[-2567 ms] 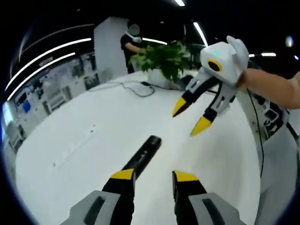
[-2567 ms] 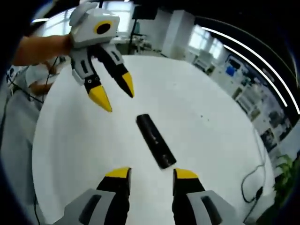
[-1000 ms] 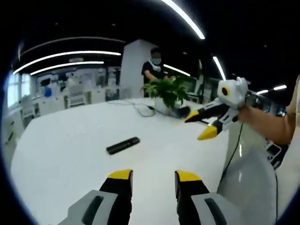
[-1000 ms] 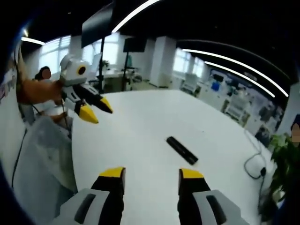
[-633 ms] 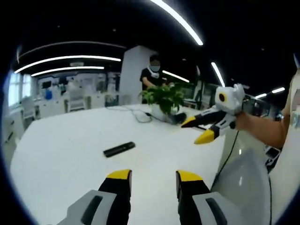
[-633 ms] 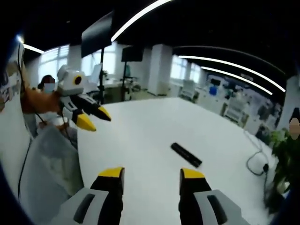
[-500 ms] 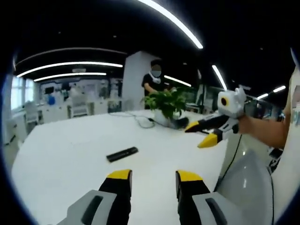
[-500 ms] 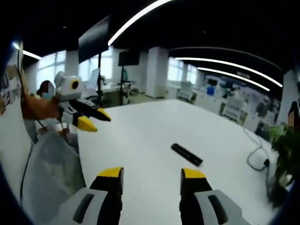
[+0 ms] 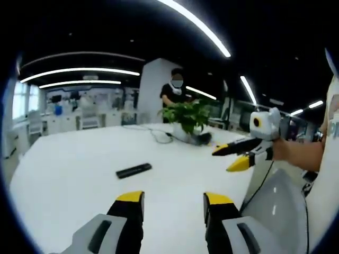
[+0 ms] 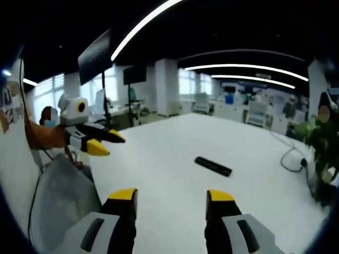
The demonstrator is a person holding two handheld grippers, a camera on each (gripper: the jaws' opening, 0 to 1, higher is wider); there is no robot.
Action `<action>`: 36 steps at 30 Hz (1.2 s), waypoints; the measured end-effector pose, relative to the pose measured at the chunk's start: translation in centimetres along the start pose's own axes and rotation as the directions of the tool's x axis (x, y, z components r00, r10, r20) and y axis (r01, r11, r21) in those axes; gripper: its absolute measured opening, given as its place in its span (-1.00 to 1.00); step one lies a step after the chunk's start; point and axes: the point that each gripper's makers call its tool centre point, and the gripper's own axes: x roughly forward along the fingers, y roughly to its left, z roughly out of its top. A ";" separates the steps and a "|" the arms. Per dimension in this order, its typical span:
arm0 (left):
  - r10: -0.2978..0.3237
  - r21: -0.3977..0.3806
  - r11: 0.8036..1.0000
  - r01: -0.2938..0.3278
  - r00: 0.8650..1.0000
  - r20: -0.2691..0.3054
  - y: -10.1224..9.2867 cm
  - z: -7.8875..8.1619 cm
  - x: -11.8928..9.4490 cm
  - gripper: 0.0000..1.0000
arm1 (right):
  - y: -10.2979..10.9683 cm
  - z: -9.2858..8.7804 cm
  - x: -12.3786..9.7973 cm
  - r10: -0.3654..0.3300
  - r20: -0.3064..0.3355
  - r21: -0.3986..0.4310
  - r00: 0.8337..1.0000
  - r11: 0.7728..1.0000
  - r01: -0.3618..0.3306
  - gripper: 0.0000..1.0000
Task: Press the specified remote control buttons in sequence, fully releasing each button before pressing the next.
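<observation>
A slim black remote control (image 9: pixel 134 170) lies flat on the white table (image 9: pixel 74 159), also seen as the remote (image 10: pixel 213 166) in the right gripper view. My left gripper (image 9: pixel 173 200) is open, held back from the remote with nothing between its yellow-tipped jaws. My right gripper (image 10: pixel 170 198) is open too and empty, well short of the remote. The right gripper (image 9: pixel 236 156) enters the left gripper view from the right, over the table edge. The left gripper (image 10: pixel 103 142) appears at the left of the right gripper view, held by a hand.
A potted green plant (image 9: pixel 186 117) stands at the far side of the table with a black cable (image 9: pixel 153 135) beside it. The plant (image 10: pixel 320 143) and cable (image 10: pixel 290 156) sit at the right in the right gripper view. A person (image 9: pixel 174 92) stands behind the plant.
Both grippers have pulled back and up from close over the remote to well away from it. The remote lies where it was.
</observation>
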 end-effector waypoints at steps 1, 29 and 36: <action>0.000 -0.014 1.000 0.000 1.000 -0.001 0.0 -0.2 0.0 -0.02 | 0.0 -0.2 0.0 -0.003 0.000 0.004 1.000 1.000 0.003 0.02; 0.026 -0.069 0.997 -0.020 0.997 0.077 -0.7 -0.4 -0.6 0.58 | 1.8 -0.8 -1.2 0.004 0.075 0.086 0.997 0.996 -0.010 0.42; 0.041 -0.085 0.996 -0.033 0.995 0.089 -0.5 -0.7 -0.6 0.67 | 2.1 -1.1 -1.1 0.010 0.088 0.110 0.996 0.994 -0.020 0.43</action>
